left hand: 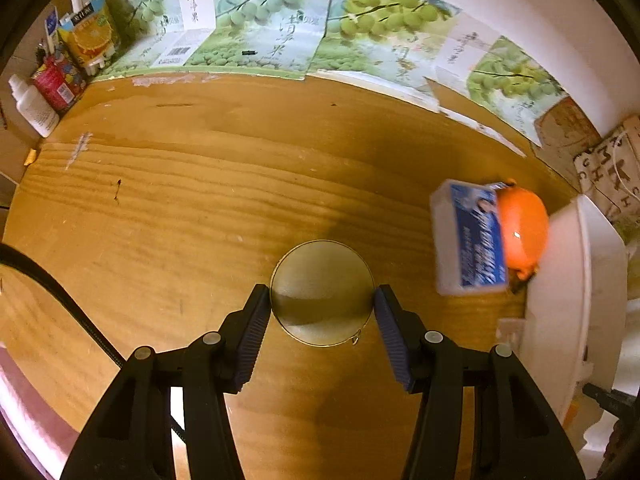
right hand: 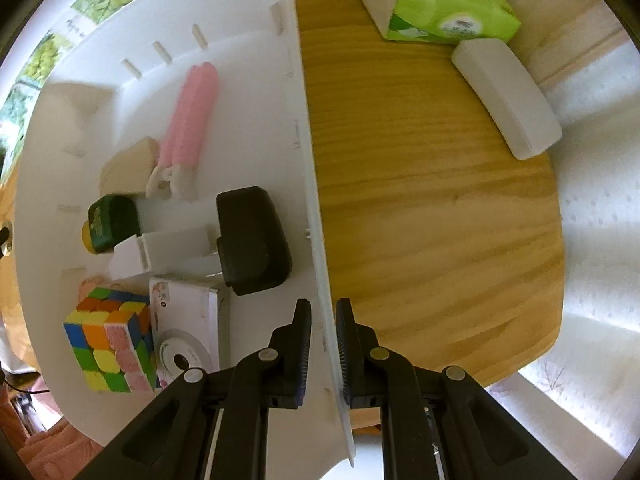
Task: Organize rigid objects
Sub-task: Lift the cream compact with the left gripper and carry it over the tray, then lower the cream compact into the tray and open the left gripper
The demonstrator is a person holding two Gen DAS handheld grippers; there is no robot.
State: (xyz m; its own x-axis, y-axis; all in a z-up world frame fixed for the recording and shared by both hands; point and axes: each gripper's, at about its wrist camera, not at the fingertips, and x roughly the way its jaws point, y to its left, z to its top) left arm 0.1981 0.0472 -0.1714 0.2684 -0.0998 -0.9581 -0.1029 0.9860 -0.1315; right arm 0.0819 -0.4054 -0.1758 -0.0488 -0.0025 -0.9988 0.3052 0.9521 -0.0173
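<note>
While left claw (left hand: 322,306) grips one round tin (left hand: 322,292) | one cube (right hand: 110,338) binned

A home, most likely a bedroom corner. Wooden table (left hand: 200,200) pushed against a white wall lined with flattened grape cartons (left hand: 256,28). Juice carton (left hand: 90,32), small bottles (left hand: 34,108) and a red can (left hand: 52,82) crowded at the far left corner. Green tissue pack (right hand: 448,0) ahead of the right gripper; quilted white bedding (right hand: 592,240) beyond the table's right edge.

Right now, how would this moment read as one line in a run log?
left gripper: shut on round gold tin | right gripper: shut on white bin wall | bin: part-filled
</note>
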